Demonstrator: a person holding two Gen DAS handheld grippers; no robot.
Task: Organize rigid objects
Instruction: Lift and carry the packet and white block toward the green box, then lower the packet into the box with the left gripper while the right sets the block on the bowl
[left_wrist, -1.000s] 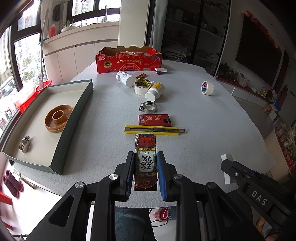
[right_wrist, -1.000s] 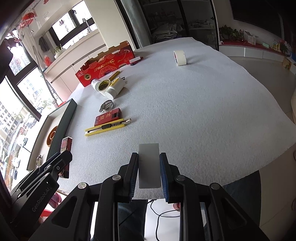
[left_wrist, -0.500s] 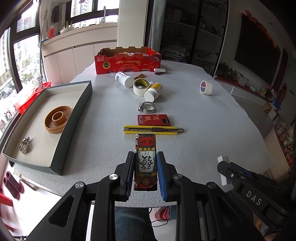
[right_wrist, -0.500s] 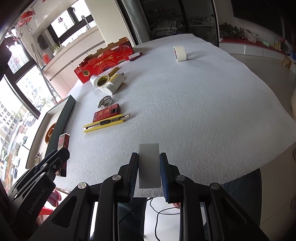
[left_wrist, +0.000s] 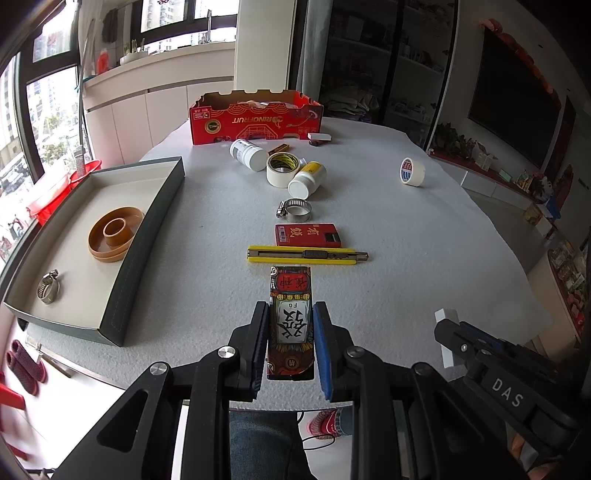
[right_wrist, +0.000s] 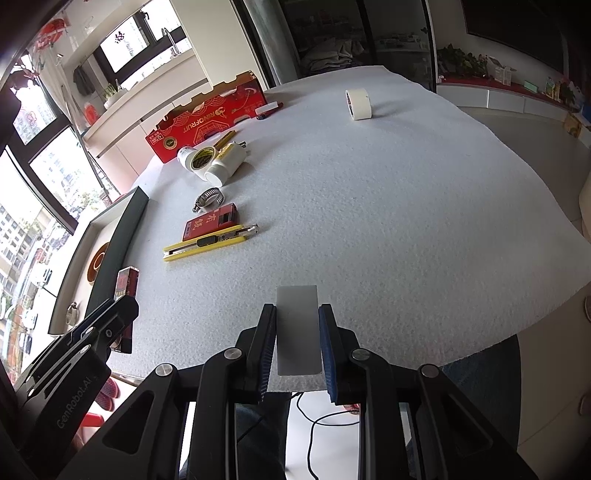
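My left gripper (left_wrist: 290, 314) is shut on a patterned card box (left_wrist: 290, 295) with red and black print, held just above the table's near edge. My right gripper (right_wrist: 297, 314) is shut on a plain white box (right_wrist: 297, 325), also low over the near edge. The white box shows at the right of the left wrist view (left_wrist: 445, 321); the patterned box shows at the left of the right wrist view (right_wrist: 126, 282). A green tray (left_wrist: 155, 229) at the left holds a brown ring (left_wrist: 114, 234) and a metal hose clamp (left_wrist: 48, 287).
On the white table lie a yellow utility knife (left_wrist: 306, 254), a red card box (left_wrist: 307, 235), a hose clamp (left_wrist: 294, 208), two white bottles (left_wrist: 307, 180), a tape roll (left_wrist: 282, 170), another tape roll (left_wrist: 412, 171) and a red carton (left_wrist: 256, 120) at the back.
Both grippers have risen and drawn back slightly with their boxes still held; the table objects have not moved.
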